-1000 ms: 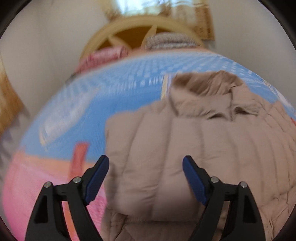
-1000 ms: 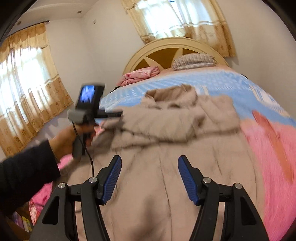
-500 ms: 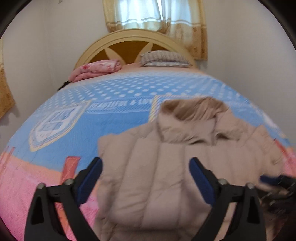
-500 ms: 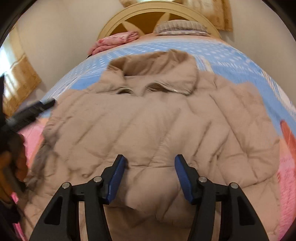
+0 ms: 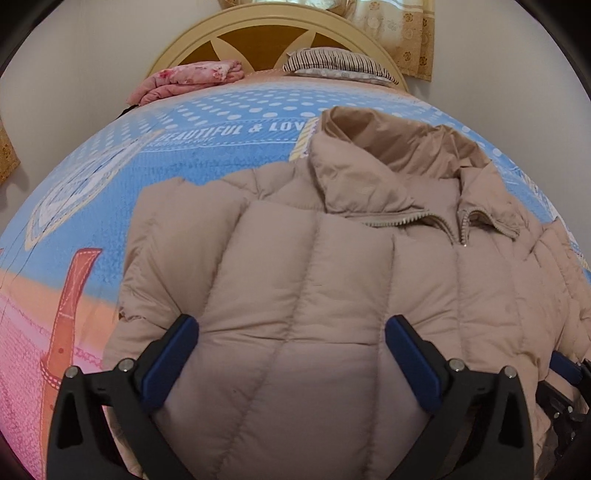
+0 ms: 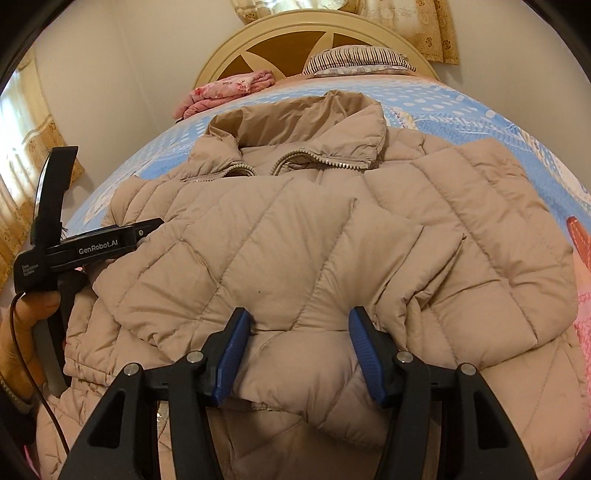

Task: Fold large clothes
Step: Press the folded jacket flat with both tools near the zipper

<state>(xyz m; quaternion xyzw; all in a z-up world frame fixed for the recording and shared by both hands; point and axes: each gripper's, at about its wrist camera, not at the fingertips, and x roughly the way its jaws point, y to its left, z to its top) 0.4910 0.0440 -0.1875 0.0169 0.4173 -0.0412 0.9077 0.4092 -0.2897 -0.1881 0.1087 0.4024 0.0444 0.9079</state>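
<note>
A beige quilted puffer jacket (image 5: 332,280) lies on the bed, hood toward the headboard, both sleeves folded across its front. It also shows in the right wrist view (image 6: 314,236). My left gripper (image 5: 291,354) is open, low over a folded sleeve, its jaws wide apart with nothing between them. My right gripper (image 6: 299,347) is open, its jaws straddling the end of a folded sleeve without closing on it. The left gripper's body (image 6: 92,243) shows in the right wrist view at the jacket's left edge.
The bed has a blue and pink printed cover (image 5: 122,177). A folded pink blanket (image 5: 192,77) and a striped pillow (image 5: 340,64) lie by the cream headboard (image 5: 258,33). Curtains (image 6: 22,184) hang at the left wall.
Both grippers have dropped lower and closer to the jacket. The sleeves now lie folded over the front. The right gripper has moved in around the sleeve end.
</note>
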